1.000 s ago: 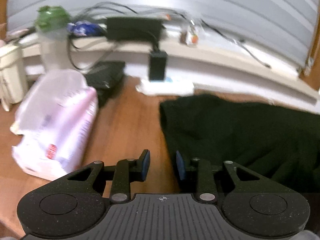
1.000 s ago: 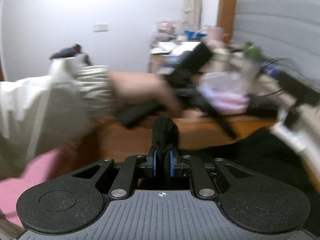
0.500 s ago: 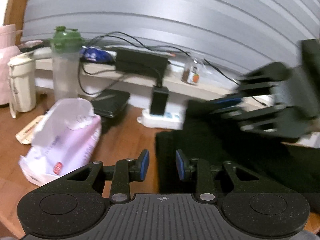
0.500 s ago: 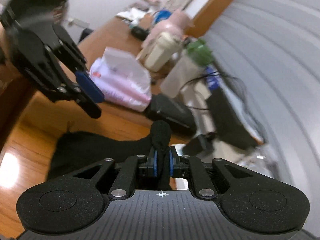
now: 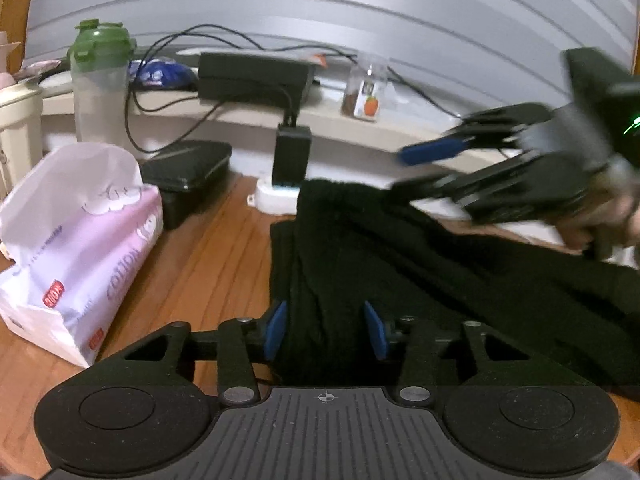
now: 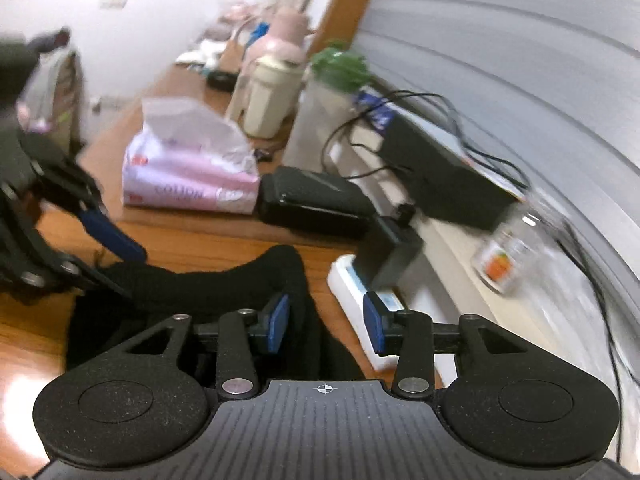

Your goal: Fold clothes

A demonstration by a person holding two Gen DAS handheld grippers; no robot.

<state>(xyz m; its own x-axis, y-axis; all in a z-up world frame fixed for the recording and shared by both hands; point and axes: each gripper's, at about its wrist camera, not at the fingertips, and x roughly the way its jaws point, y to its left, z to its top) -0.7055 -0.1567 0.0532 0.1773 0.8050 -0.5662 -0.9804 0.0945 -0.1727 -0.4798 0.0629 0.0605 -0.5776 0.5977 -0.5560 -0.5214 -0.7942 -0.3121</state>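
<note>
- Bare wood of the brown wooden desk [image 5: 208,264] is seen between the black knitted garment [image 5: 400,264] and the pink tissue pack [image 5: 80,248]; the back edge is crowded by a white power strip [image 5: 276,200] and a black case [image 5: 188,172].
- The garment lies rumpled mid-desk, one fold raised.
- The left gripper [image 5: 325,330] is spread over the fabric, unpressed.
- The right gripper [image 6: 325,322], clamped on a fold a second ago, has just been opening; cloth sits beside its left pad.

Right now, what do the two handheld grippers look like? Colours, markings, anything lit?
Both match: the left gripper and right gripper have speckled matte black bodies, ribbed centre plates with a small crosshair mark, round discs either side, silver pivot pins and blue finger pads. In the left view, a green light glows on the right unit.
</note>
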